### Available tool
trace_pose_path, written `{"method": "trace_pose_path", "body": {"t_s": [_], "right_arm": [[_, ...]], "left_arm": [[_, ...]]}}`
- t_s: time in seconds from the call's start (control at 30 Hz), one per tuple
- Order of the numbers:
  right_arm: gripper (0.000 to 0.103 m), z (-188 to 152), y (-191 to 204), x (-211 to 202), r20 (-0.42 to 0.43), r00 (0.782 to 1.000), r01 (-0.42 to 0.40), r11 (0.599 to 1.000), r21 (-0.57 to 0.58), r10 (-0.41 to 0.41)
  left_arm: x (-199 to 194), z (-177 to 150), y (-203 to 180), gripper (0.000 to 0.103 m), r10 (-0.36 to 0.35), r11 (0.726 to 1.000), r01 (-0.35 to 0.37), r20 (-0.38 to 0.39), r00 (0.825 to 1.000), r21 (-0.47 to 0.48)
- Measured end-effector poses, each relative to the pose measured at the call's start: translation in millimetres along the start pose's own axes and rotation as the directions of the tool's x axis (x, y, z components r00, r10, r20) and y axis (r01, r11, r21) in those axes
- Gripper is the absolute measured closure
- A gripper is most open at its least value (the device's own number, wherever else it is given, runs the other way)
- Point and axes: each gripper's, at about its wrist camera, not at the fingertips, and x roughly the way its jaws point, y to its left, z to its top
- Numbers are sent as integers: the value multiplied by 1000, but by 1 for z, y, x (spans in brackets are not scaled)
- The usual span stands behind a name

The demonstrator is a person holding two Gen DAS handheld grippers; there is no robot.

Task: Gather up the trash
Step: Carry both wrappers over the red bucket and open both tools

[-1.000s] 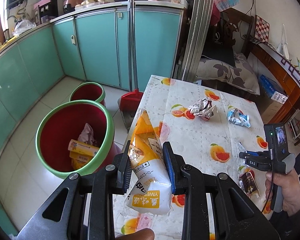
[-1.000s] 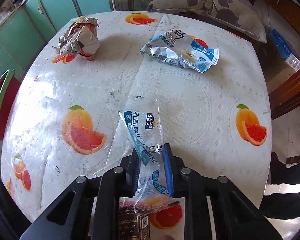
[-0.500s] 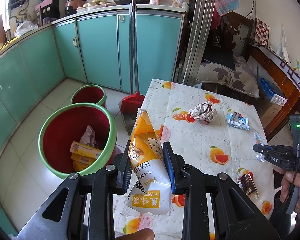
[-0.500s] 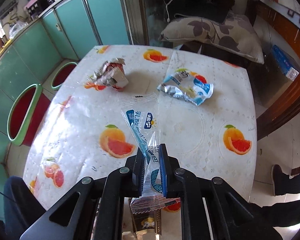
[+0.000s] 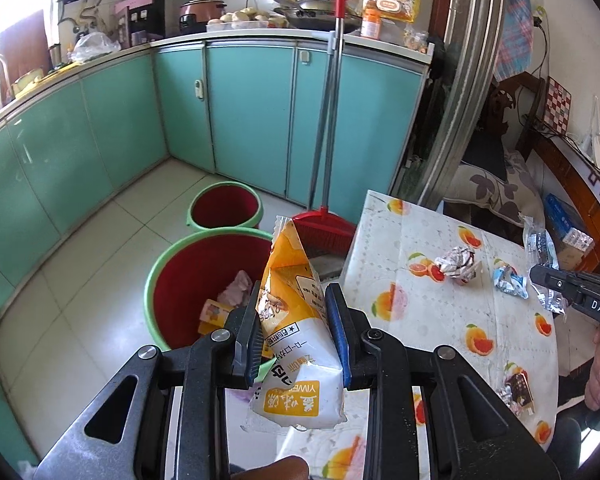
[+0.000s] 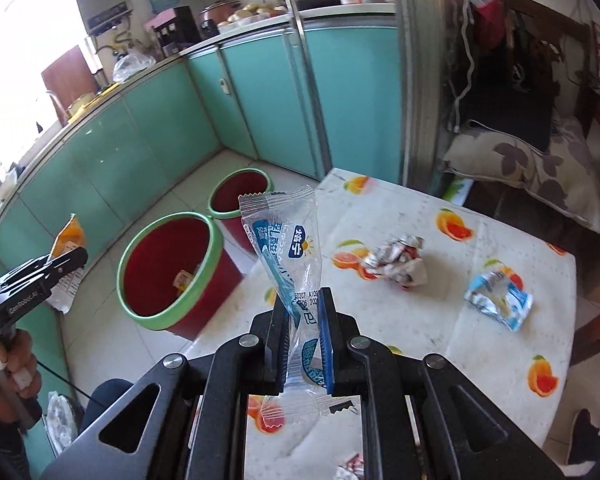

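While both grippers' fingers pinch wrappers | fruit-print tablecloth (image 5: 452, 312) | teal cabinets (image 5: 252, 116)

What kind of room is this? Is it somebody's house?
Most likely a home kitchen with an eating corner. Teal cabinet doors run under a counter holding a copper-coloured cooking pot, a red-handled broom leans against them, and a table under a fruit-print plastic cloth stands nearby.

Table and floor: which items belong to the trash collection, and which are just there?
Job:
yellow snack bag in left gripper
clear wrapper in right gripper
crumpled foil wrapper
blue-and-silver wrapper
near red bin

Bystanders:
broom
cushion
far red bin
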Motion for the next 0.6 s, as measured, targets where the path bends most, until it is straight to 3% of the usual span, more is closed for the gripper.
{"method": "trace_pose_path", "body": {"t_s": [0.1, 0.33, 0.6], "right_arm": [[92, 17, 42, 22, -5, 998, -58, 996, -61, 58], [92, 45, 122, 80, -42, 983, -182, 971, -157, 178], [92, 53, 170, 147, -121, 964, -256, 947, -192, 236]], "left_arm": [[1, 5, 23, 76, 21, 1000, -21, 0, 1000, -14], [14, 9, 69, 76, -13, 998, 11, -29, 999, -68], [37, 9, 100, 76, -84, 993, 79, -53, 995, -93]]}}
